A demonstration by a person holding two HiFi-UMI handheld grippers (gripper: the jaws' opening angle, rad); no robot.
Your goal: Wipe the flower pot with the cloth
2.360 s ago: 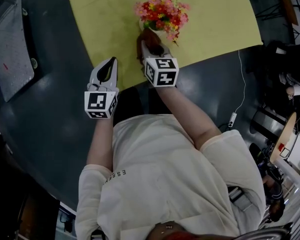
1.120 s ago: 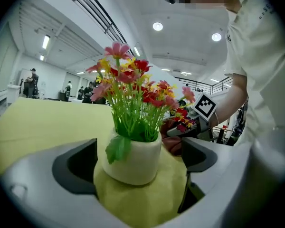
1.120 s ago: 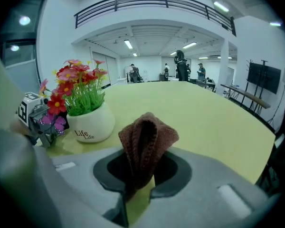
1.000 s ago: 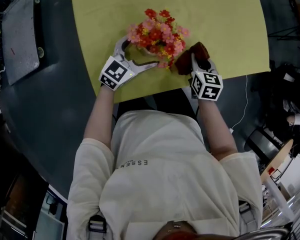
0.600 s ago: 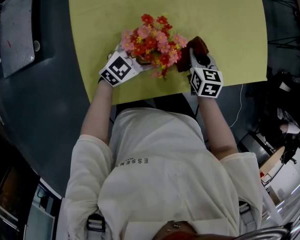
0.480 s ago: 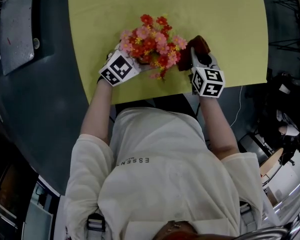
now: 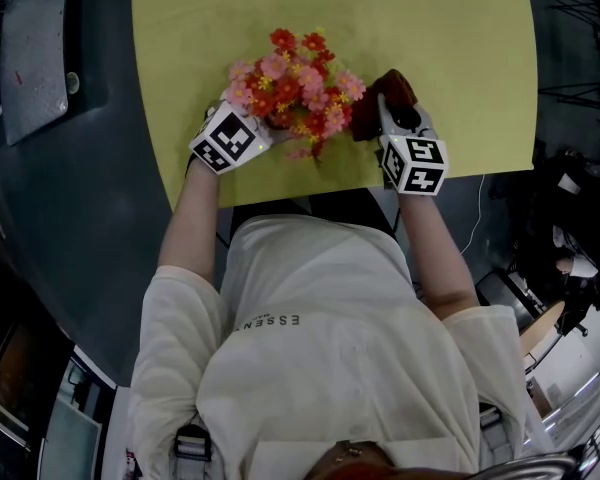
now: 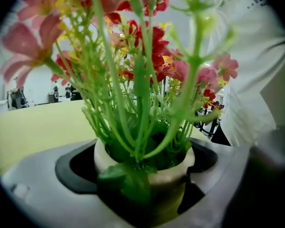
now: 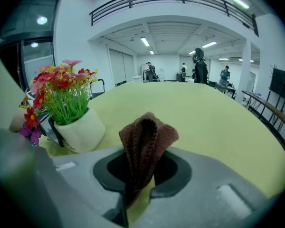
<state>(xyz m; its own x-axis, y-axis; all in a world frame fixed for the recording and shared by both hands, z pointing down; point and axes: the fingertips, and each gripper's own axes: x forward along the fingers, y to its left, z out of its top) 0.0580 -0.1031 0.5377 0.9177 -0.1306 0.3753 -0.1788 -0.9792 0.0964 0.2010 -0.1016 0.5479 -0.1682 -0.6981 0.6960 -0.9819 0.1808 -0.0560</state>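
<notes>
My left gripper is clamped on the flower pot. In the left gripper view its cream rim sits squarely between the two jaws, one dark pad on each side of the body, so the pot is right at that tool's tips. The pot holds a bunch of flowers, green stems packed into its mouth and red and pink heads spreading over the gripper in the head view. Whether its base rests on the yellow table or hangs just off it, I cannot tell. Moving right, my right gripper is closed on the cloth, a brown knitted fold pinched low between the jaws and standing up ahead of them. From that tool the pot lies ahead and off to the left, near but not touching, its axis close to upright with a slight lean. The cloth hand is the free one, so I judge the wipe calls for swinging it leftward until the fold meets the pot's side wall while the left grip keeps it steady.
</notes>
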